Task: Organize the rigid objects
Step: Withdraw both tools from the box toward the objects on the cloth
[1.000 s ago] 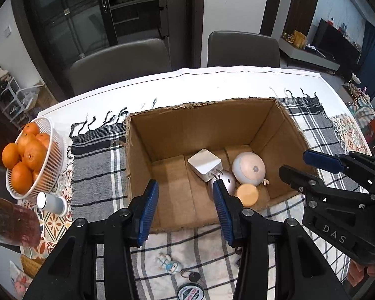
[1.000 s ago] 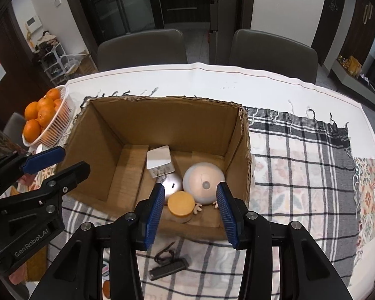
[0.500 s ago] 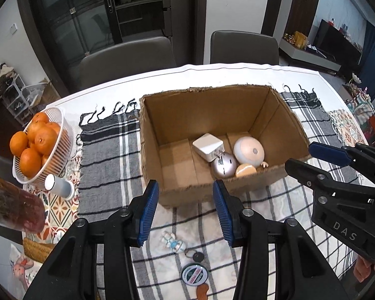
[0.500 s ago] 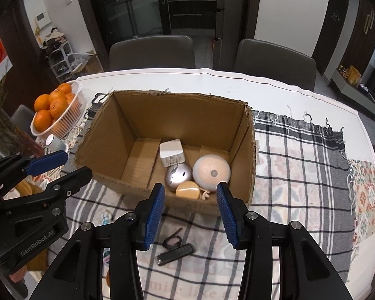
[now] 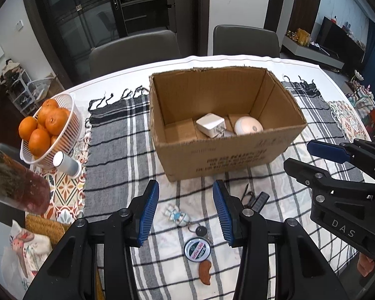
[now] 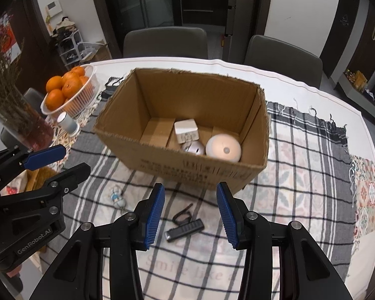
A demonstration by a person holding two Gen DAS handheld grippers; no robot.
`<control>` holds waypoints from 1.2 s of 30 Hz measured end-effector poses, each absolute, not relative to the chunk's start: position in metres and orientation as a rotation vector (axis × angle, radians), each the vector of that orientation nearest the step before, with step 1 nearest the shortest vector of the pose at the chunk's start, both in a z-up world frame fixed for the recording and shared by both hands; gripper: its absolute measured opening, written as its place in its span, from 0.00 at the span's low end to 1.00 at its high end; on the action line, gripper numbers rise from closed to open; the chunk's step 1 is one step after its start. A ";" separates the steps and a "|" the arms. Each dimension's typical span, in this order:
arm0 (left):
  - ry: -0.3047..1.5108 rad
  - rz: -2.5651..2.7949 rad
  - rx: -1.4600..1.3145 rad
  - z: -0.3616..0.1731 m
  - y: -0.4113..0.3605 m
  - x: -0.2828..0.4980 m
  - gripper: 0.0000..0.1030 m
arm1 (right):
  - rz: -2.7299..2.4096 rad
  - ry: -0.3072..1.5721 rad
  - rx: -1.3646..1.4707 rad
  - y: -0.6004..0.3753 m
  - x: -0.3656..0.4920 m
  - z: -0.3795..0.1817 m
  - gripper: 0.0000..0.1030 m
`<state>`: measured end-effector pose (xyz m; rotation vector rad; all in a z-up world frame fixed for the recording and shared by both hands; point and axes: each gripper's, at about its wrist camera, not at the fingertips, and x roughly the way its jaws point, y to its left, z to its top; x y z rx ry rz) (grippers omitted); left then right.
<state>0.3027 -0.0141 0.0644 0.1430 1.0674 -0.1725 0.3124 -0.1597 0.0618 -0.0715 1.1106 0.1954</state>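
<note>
Left wrist view: cardboard box (image 5: pixel 227 130) on checked cloth (image 5: pixel 112 150), holding white adapter (image 5: pixel 210 125) and round white dome (image 5: pixel 248 127). Left gripper (image 5: pixel 186 212) fingers parted, empty, above figurine keychain (image 5: pixel 176 216). Basket (image 5: pixel 71 122) holds oranges (image 5: pixel 47 125).

Right wrist view: same box contents. Right gripper (image 6: pixel 191 212) fingers parted, empty, over black clip (image 6: pixel 185 230) on the cloth.

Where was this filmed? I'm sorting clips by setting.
Most likely a home dining room: a table with a checked cloth, upholstered chairs behind it, a basket of oranges, and a TV unit beyond.
</note>
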 end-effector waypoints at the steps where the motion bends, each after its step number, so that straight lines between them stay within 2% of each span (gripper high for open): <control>1: 1.072 -0.171 0.142 0.063 -0.014 0.300 0.43 | 0.199 1.114 -0.074 -0.159 0.310 0.061 0.43; 22: 1.188 -0.122 0.101 0.024 -0.003 0.271 0.43 | 0.287 1.215 -0.146 -0.145 0.292 0.023 0.45; 29: 1.224 -0.107 0.114 0.012 -0.004 0.264 0.49 | 0.309 1.266 -0.175 -0.143 0.292 0.006 0.49; 36: 1.254 -0.111 0.113 0.000 -0.006 0.259 0.54 | 0.334 1.294 -0.212 -0.143 0.291 -0.006 0.59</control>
